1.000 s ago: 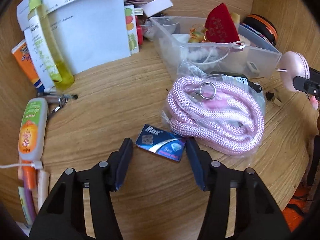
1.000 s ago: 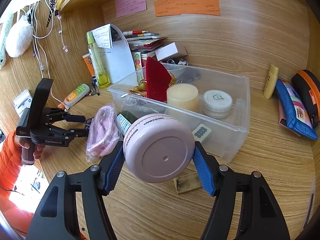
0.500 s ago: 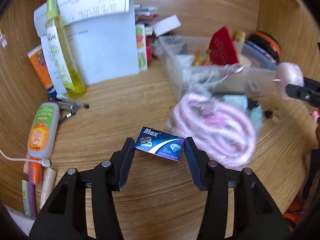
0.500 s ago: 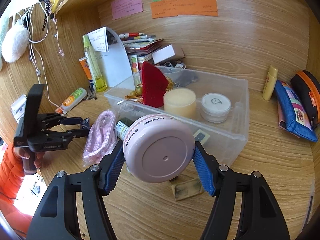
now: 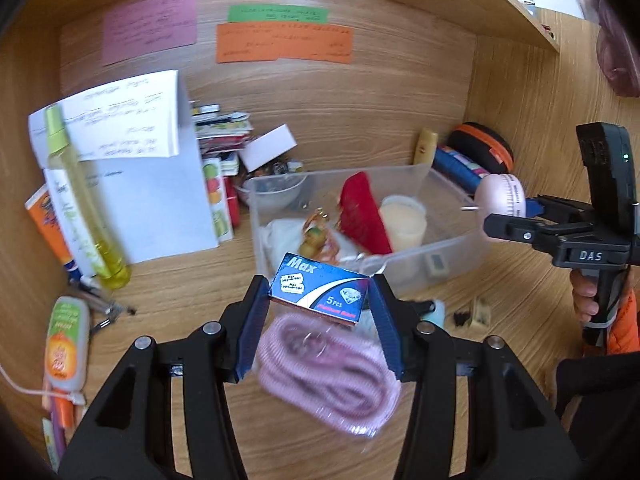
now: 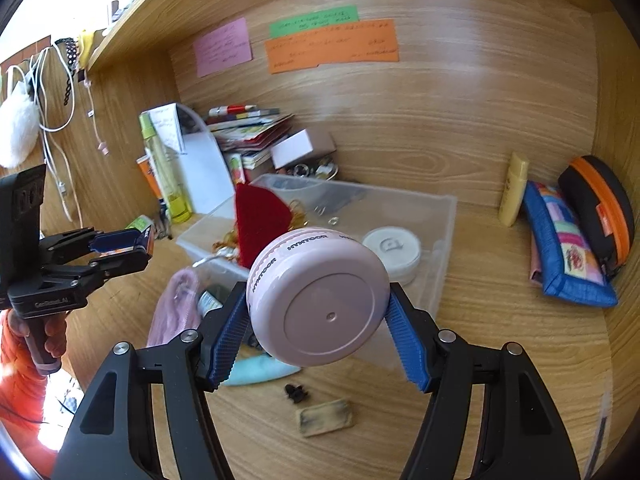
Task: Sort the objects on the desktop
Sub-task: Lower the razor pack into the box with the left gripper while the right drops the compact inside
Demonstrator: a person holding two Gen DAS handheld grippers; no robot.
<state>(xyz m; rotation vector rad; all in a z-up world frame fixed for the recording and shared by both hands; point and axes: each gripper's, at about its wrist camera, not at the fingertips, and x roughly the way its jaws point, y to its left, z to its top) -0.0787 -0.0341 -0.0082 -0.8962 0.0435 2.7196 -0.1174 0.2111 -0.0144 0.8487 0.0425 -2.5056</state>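
My left gripper [image 5: 318, 300] is shut on a small blue "Max" razor-blade box [image 5: 320, 292] and holds it in the air above a bagged pink rope [image 5: 328, 372], in front of the clear plastic bin [image 5: 452, 248]. My right gripper [image 6: 316, 320] is shut on a round pink jar [image 6: 320, 300], lifted in front of the same bin [image 6: 440, 240]. The bin holds a red pouch [image 5: 364, 216], a cream candle jar [image 5: 402, 222] and a white round tin [image 6: 394, 248]. Each gripper shows in the other's view: the right one [image 5: 504, 216] and the left one [image 6: 136, 248].
Papers [image 5: 160, 184], a yellow spray bottle [image 5: 84, 208] and tubes [image 5: 66, 344] stand at the left. A blue pouch [image 6: 560, 252] and a black-orange case [image 6: 600, 208] lie at the right. A small tan eraser [image 6: 324, 422] and black clip [image 6: 296, 392] lie on the desk. Sticky notes [image 6: 332, 46] hang on the back wall.
My left gripper has closed on the blue box and lifted it off the desk, towards the bin. My right gripper has raised the pink jar a little.
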